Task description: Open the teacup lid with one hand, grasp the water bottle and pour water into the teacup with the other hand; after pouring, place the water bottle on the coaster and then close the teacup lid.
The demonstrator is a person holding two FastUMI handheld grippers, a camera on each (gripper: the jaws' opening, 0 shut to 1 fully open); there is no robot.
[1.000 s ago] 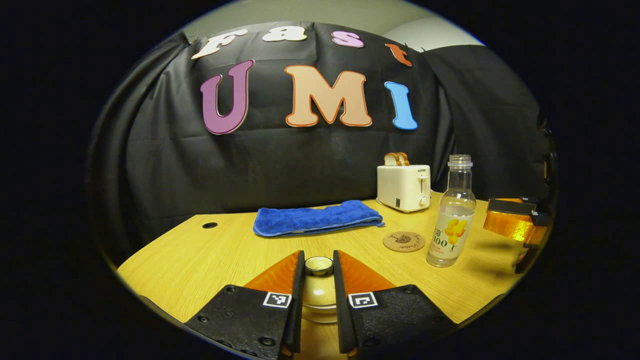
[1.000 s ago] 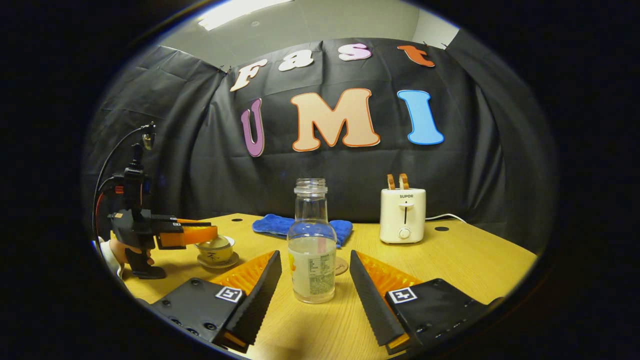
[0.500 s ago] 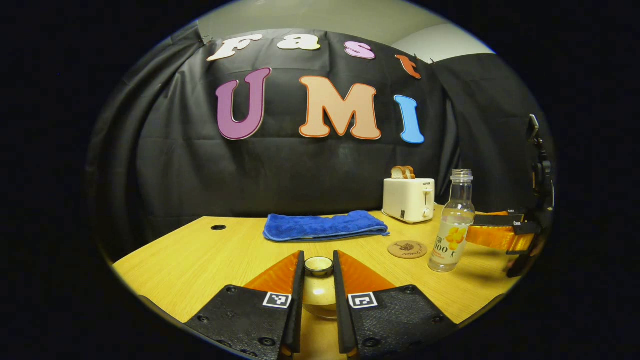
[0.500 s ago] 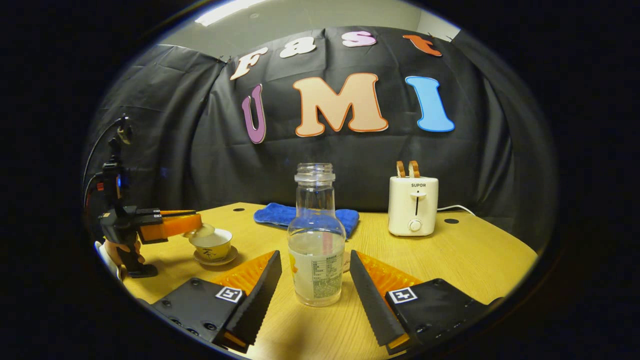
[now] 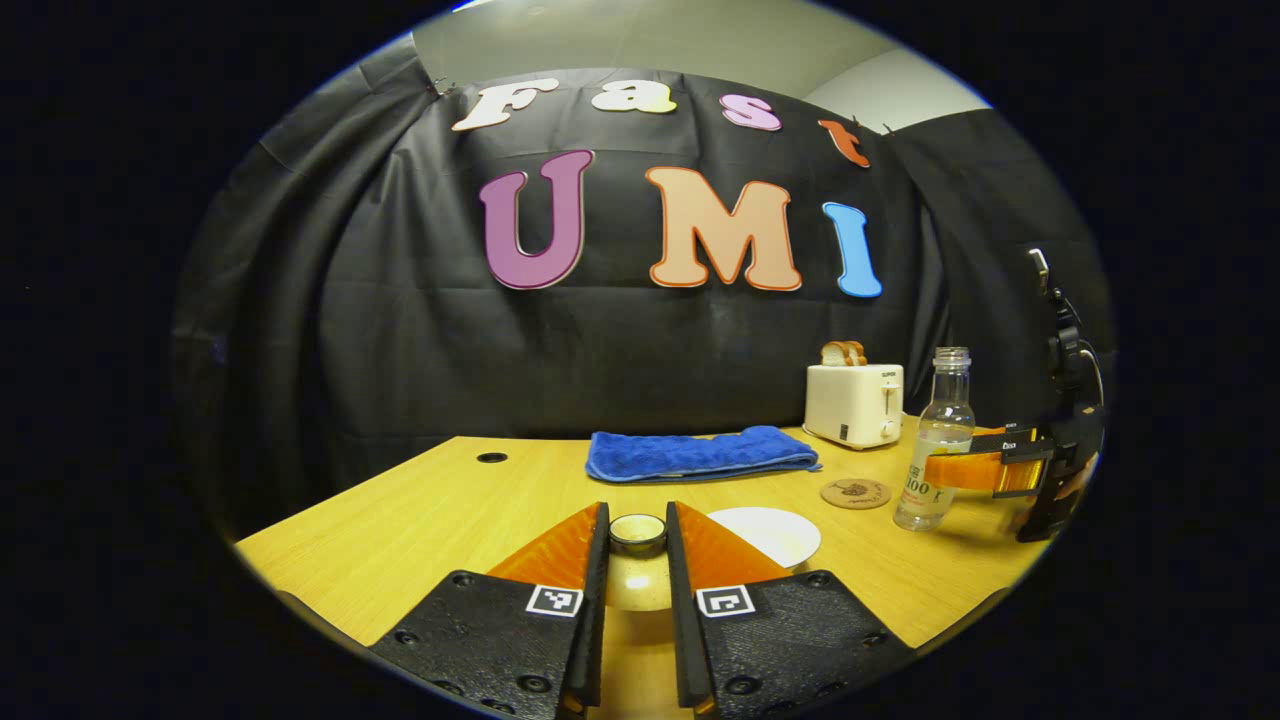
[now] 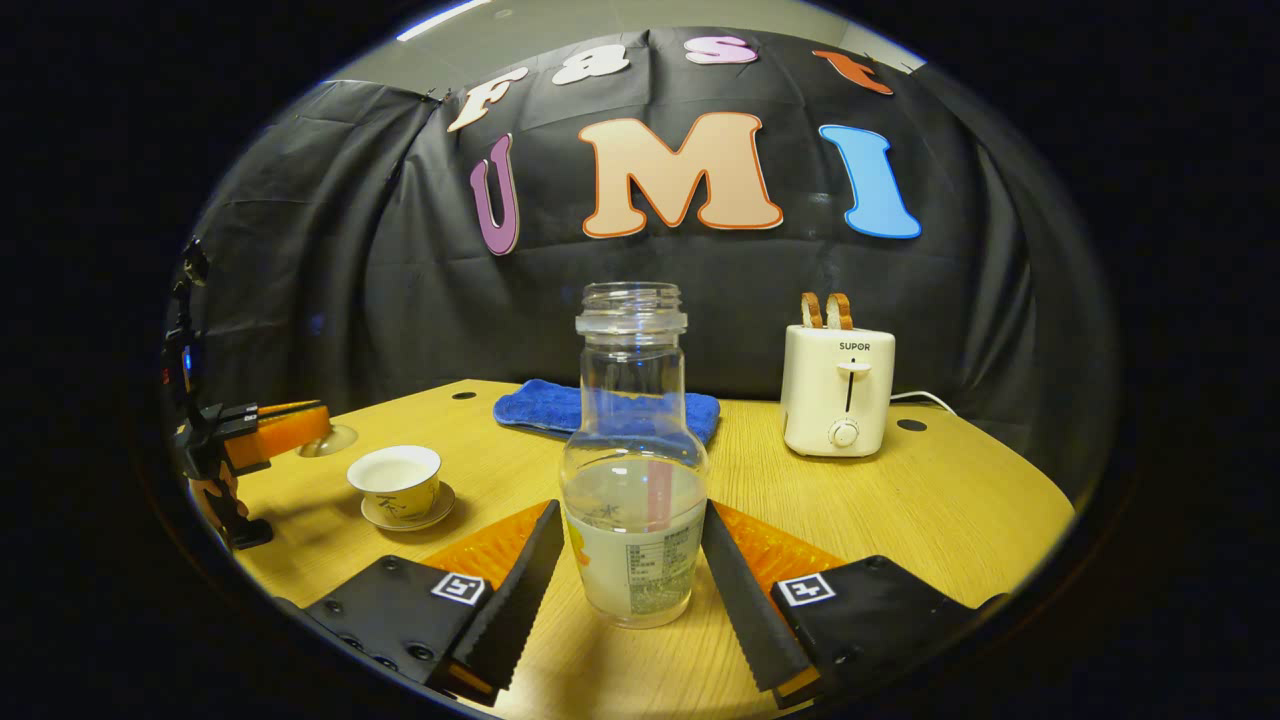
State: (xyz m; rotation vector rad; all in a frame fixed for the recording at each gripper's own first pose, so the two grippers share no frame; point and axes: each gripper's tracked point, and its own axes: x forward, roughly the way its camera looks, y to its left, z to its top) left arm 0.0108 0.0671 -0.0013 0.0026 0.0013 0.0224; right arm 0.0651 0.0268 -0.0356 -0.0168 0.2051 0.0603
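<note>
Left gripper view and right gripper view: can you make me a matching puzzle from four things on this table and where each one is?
1 teacup lid
2 water bottle
3 teacup
4 towel

A uncovered, on its saucer
B pinched in the left tool
C folded, farthest back
D standing between the fingers of the right tool

Pairs: 1-B, 2-D, 3-A, 4-C.

A light wooden table with round cable holes stands before a draped black cloth wall; above it, a pale ceiling shows.
</note>
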